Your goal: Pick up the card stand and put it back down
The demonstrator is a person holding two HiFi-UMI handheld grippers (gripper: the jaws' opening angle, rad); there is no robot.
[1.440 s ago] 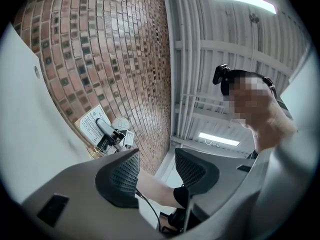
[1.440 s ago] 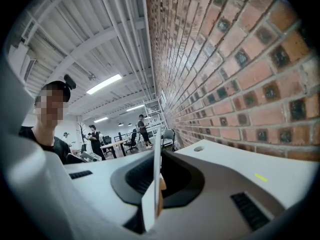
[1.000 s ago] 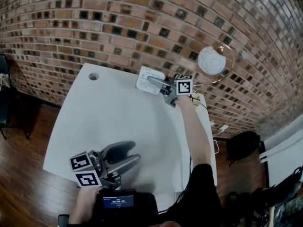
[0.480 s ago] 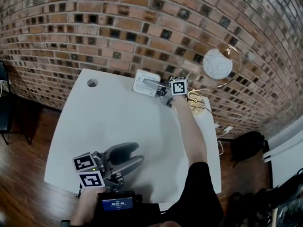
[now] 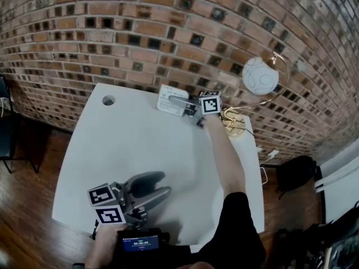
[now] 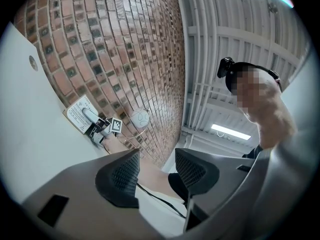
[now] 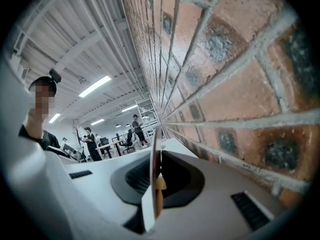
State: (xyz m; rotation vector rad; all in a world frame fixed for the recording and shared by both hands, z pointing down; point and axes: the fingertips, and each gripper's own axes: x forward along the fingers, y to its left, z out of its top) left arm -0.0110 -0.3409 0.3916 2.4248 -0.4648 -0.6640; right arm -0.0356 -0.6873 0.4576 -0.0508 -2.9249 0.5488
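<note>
The card stand [image 5: 168,98], a white printed card in a holder, is at the table's far edge by the brick wall. My right gripper [image 5: 179,101] is shut on it, arm stretched out across the table. In the right gripper view the card stand [image 7: 156,174] shows edge-on, pinched between the two jaws close to the bricks. Whether it touches the table I cannot tell. My left gripper [image 5: 162,184] hovers at the near left, open and holding nothing. From the left gripper view the card stand [image 6: 80,113] is far off, beyond my left gripper [image 6: 157,171].
A lamp with a white globe [image 5: 259,75] in a gold ring stands on a base [image 5: 234,122] right of the stand. The white table [image 5: 129,144] has a cable hole [image 5: 108,100] at its far left. A black chair [image 5: 5,122] and a black bag [image 5: 294,172] flank the table.
The right gripper, still shut on the card stand, has edged slightly left along the wall. The left gripper has barely moved.
</note>
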